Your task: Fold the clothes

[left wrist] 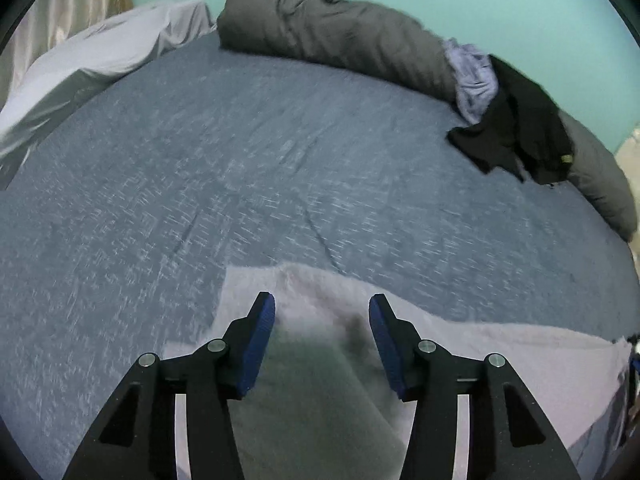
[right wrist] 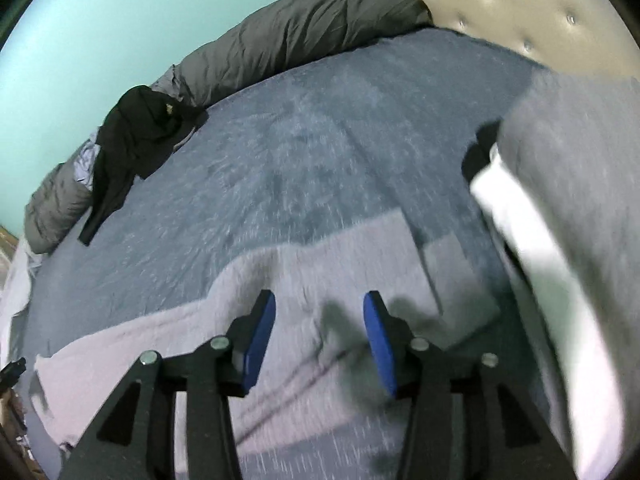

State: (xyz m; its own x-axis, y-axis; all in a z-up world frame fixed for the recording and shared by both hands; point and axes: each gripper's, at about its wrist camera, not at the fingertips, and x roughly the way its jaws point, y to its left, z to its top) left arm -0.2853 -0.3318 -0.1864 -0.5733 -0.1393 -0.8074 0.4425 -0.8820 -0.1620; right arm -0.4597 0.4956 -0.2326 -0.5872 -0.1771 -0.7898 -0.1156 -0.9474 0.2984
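Both the left gripper [left wrist: 322, 312] and right gripper [right wrist: 319, 310] hung wide open and empty over the pale grey garment [right wrist: 328, 264], apparently needing to pinch an edge next

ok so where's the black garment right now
The black garment is draped over the rolled grey duvet at the bed's far edge by the teal wall, upper right in the left wrist view and upper left in the right, beside a lavender garment.
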